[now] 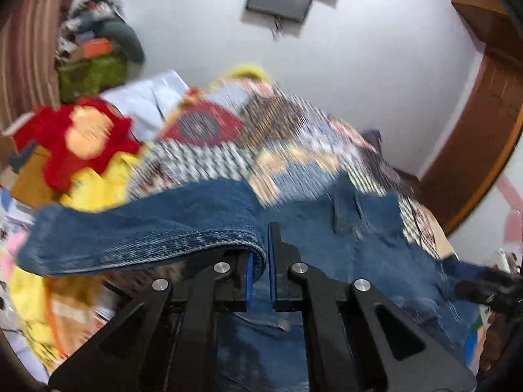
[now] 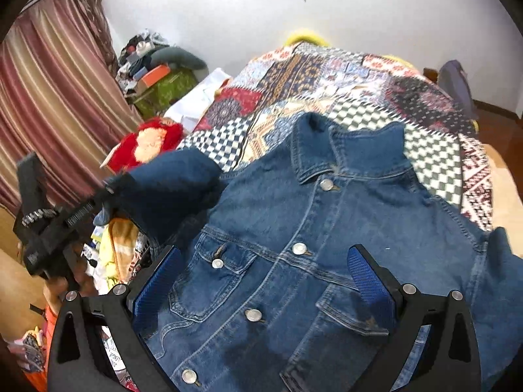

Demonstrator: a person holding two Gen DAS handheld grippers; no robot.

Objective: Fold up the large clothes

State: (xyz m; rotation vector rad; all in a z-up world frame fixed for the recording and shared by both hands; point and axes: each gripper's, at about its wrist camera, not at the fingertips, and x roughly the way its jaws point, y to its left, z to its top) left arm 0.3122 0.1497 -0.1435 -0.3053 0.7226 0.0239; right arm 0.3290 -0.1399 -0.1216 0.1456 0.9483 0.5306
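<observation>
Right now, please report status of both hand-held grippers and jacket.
Left hand-held gripper shut on sleeve. Right hand-held gripper open above denim jacket. Nothing blocking.

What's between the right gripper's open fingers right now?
In the right wrist view, the right gripper is open and only the denim jacket front lies between its fingers: the button placket and left chest pocket. It grips nothing.
</observation>
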